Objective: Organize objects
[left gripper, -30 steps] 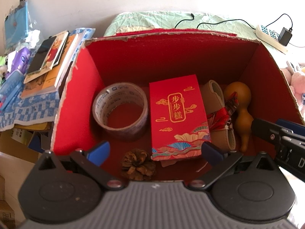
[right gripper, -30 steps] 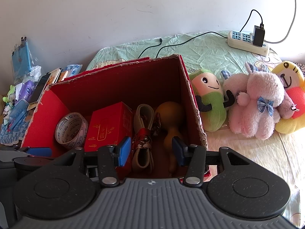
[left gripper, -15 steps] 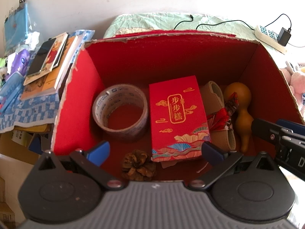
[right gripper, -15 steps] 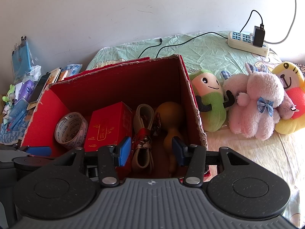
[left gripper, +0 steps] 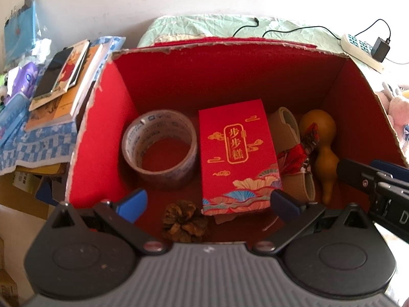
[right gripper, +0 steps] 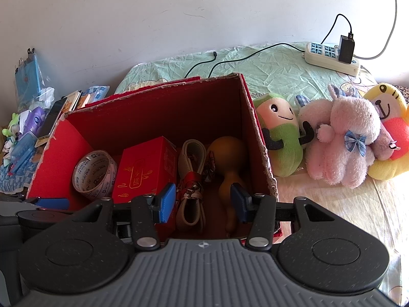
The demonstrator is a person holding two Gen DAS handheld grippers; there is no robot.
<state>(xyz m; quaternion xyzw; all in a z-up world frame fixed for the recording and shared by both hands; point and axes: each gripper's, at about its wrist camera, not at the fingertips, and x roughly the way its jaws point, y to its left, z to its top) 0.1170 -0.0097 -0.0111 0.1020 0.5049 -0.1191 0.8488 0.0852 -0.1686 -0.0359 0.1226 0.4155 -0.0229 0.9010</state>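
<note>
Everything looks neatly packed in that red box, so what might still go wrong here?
Two risks. The left tool hangs open just above the pine cone; pushing down might crush it. The gourd lies tight against the strap bundle, so the right tool might snag the strap while reaching for it.

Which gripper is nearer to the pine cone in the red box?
Left. The left gripper hangs open just above the pine cone; the right gripper is over the gourd at the box's other end.

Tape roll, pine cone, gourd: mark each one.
Tape roll (left gripper: 159, 151), left wrist view, on its near wall.
Pine cone (left gripper: 184, 220), left wrist view, its middle.
Gourd (right gripper: 226, 151), right wrist view, upper bulb.
</note>
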